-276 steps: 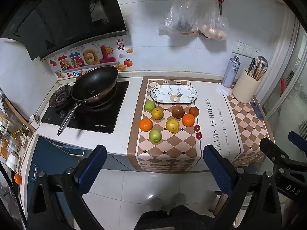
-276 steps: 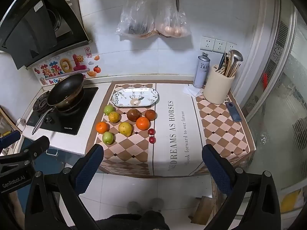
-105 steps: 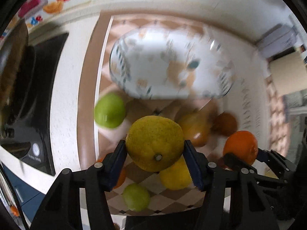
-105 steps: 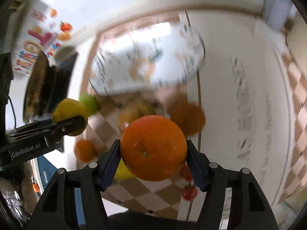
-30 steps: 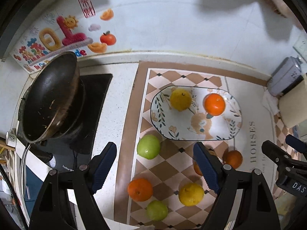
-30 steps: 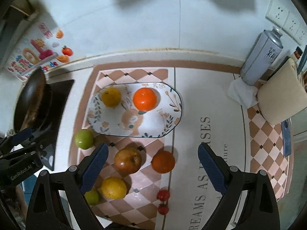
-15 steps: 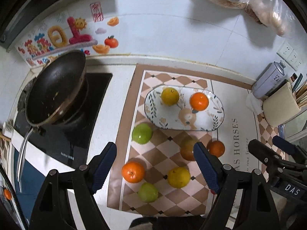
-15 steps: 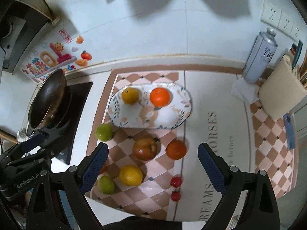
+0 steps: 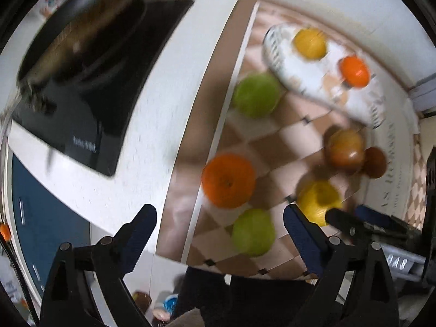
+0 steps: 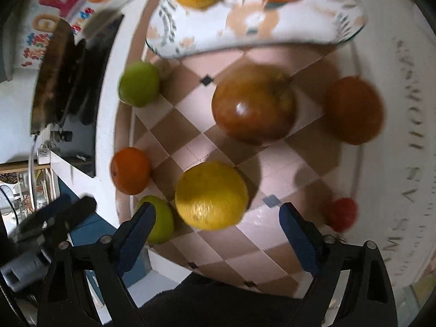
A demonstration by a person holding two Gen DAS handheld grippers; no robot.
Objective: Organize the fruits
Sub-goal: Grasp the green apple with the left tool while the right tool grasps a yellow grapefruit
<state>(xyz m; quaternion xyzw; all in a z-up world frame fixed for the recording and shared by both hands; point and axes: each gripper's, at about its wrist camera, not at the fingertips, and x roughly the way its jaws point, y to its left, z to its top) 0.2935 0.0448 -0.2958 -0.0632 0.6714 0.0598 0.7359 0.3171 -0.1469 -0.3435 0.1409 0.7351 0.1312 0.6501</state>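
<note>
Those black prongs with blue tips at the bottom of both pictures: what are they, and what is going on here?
They are two hand-held grabbing tools, one in each of a person's hands, each carrying its own camera that looks along its prongs. One picture comes from the left tool, the other from the right tool. Both are open and empty. Below them, on a checkered mat, lie loose fruits, such as a lemon and an orange. Two fruits sit on the patterned plate.
</note>
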